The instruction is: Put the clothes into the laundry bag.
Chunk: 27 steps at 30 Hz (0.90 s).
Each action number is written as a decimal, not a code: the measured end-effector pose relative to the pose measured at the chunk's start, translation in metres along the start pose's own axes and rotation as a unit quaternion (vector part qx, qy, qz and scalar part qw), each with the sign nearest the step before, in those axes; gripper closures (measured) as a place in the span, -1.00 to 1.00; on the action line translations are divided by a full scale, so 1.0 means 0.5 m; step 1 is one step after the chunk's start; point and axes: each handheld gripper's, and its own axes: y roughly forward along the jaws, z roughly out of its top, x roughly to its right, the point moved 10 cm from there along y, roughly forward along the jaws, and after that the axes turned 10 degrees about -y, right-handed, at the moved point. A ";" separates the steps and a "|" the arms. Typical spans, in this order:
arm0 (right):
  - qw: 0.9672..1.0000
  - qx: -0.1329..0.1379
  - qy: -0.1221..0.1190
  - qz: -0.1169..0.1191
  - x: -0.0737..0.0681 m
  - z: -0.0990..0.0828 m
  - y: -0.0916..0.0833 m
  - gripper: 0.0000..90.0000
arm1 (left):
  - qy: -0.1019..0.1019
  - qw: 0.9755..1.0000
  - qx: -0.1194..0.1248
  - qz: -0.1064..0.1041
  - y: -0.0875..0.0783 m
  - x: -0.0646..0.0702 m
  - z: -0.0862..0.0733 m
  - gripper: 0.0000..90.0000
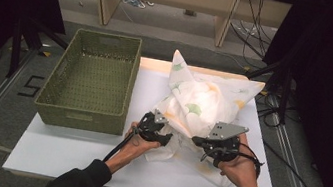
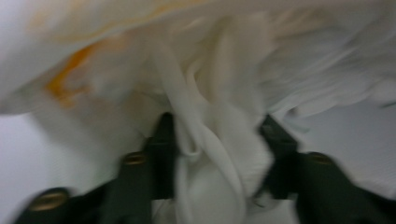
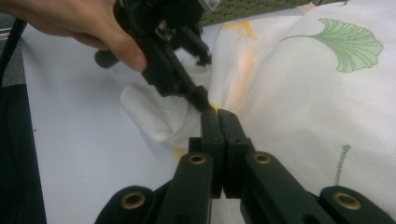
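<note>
Plainly, the cloth (image 1: 200,106) is a thin white woven fabric printed with green ginkgo-leaf shapes and yellow-orange patches, heaped into a soft peaked mound on the white table (image 1: 69,154), right of the basket and just beyond the two hands. In the right gripper view its weave shows as a fine mesh, with one green fan-shaped leaf (image 3: 349,43) sharply drawn. The left gripper (image 1: 164,136) stands partly open in its own view, a bunched fold of the cloth (image 2: 215,140) lying between the black jaws; whether they press it is blurred and I cannot tell. The right gripper (image 3: 218,116) has its jaws pressed together at the cloth's edge; whether fabric is pinched between them is hard to make out. Left of the mound sits a rectangular olive-green wicker basket (image 1: 91,79) with cut-out handles. On the floor beside the table a dark figure "5" (image 1: 31,86) is marked.
</note>
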 end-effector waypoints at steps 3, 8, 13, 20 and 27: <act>1.000 0.000 0.000 0.003 -0.002 0.000 0.000 1.00 | 0.004 0.999 0.030 -0.030 0.006 0.033 0.026 0.77; 1.000 0.004 0.001 0.004 -0.004 0.001 -0.005 1.00 | -0.009 0.995 0.091 -0.047 0.012 0.081 0.096 0.86; 1.000 0.003 0.003 0.009 -0.006 0.000 -0.004 1.00 | -0.029 0.994 0.100 -0.024 0.049 0.060 0.114 0.81; 1.000 -0.001 0.005 0.013 -0.010 -0.005 0.005 1.00 | -0.004 0.999 0.038 -0.007 0.025 0.029 0.058 0.04; 1.000 0.001 0.006 0.011 -0.009 -0.004 0.003 1.00 | 0.031 0.999 -0.035 0.021 -0.038 0.005 -0.015 -0.61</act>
